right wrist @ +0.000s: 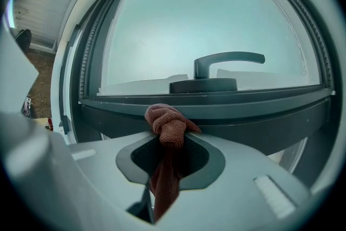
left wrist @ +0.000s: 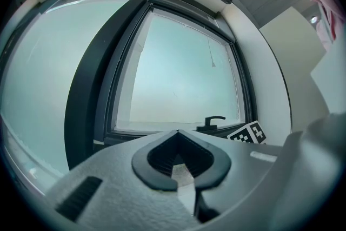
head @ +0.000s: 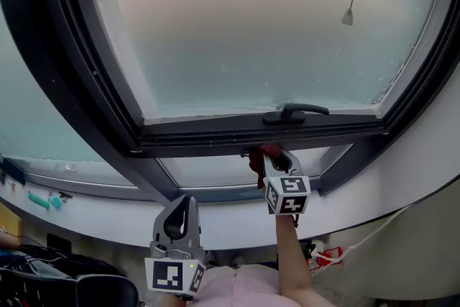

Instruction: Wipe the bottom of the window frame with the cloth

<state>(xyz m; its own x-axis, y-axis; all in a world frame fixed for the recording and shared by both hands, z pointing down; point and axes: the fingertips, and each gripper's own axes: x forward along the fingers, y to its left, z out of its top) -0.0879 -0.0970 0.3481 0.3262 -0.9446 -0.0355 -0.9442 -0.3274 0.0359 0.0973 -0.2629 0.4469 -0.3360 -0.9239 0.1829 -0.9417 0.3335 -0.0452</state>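
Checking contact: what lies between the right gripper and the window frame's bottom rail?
The red cloth, shut in the right gripper, bunched at the rail: right gripper view.

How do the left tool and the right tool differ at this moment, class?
The right tool is shut on a red-brown cloth; the left tool is shut on nothing. The right tool is raised to the bottom of the window frame; the left tool hangs lower, clear of it. Both are grey and carry a marker cube.

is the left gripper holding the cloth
No, the left gripper has its jaws together on nothing, while the knotted reddish-brown cloth is pinched in the right gripper.
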